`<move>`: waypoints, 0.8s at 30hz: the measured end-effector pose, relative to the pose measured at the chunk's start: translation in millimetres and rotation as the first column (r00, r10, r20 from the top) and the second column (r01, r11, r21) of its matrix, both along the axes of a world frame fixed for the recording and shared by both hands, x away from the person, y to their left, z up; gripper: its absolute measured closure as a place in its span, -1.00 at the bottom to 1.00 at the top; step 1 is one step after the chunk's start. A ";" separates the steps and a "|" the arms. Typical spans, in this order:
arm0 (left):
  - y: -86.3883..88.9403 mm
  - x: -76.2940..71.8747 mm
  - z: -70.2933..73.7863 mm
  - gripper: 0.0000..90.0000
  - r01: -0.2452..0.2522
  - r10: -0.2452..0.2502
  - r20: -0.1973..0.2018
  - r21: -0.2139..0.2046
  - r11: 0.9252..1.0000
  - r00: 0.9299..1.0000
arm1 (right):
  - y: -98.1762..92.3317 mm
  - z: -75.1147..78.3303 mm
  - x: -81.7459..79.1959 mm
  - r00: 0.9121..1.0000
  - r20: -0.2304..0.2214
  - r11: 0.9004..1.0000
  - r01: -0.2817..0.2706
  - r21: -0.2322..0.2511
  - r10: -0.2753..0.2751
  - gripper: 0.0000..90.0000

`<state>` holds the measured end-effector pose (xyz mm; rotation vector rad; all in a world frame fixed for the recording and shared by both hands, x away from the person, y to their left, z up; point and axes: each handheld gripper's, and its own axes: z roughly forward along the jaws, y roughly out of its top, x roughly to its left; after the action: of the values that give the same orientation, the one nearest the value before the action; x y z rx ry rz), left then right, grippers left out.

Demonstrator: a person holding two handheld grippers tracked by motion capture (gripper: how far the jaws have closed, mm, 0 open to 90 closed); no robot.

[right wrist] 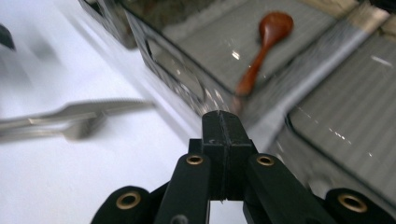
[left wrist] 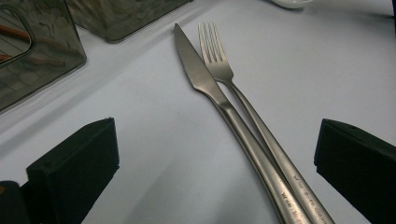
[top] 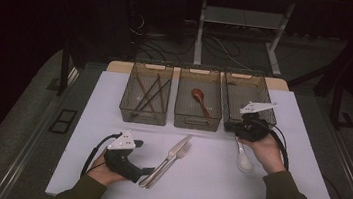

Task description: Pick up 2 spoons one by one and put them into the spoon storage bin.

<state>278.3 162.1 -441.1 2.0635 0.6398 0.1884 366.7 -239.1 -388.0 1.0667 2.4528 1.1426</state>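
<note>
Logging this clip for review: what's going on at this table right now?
A person is sorting cutlery into three bins. The left gripper sits open around the handles of a knife and fork lying side by side on the table, not yet gripping. The right gripper is shut on nothing, near the right bin. A white spoon lies by that hand; a wooden spoon is in the middle bin.

back row: three bins [top: 197, 113] side by side on the tabletop [top: 205, 178]
left bin: sticks [top: 151, 95]
middle bin: spoon [top: 200, 100]
front middle: knife [top: 166, 160] left of, touching fork [top: 176, 156]
front right: ladle spoon [top: 244, 160]
</note>
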 end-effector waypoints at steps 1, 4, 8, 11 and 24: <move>0.0 0.0 -0.1 -1.00 -0.002 0.002 0.001 0.000 1.000 1.000 | -4.2 -2.2 -1.5 1.000 -0.003 1.000 0.007 -0.001 -0.007 1.00; 0.8 0.1 0.4 -1.00 -0.001 0.001 0.008 0.003 1.000 1.000 | -16.7 -10.5 -5.1 0.999 -0.015 0.999 0.031 -0.010 -0.031 1.00; 0.5 0.0 0.1 -1.00 -0.001 0.001 0.006 0.004 1.000 1.000 | -32.2 -23.9 -7.9 0.997 -0.041 0.998 0.063 -0.025 -0.064 1.00; -0.2 -0.2 -0.1 -1.00 0.001 -0.001 0.007 0.008 1.000 1.000 | -40.1 -33.6 -6.6 0.994 -0.053 0.993 0.093 -0.076 -0.097 1.00; -1.1 0.0 -1.0 -1.00 0.011 -0.011 -0.001 0.010 1.000 1.000 | -48.4 -51.0 3.4 0.983 -0.092 0.984 0.150 -0.093 -0.159 1.00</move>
<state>278.3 161.0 -442.0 2.0765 0.6296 0.1846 370.0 -287.5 -439.0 1.2907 2.4177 0.9498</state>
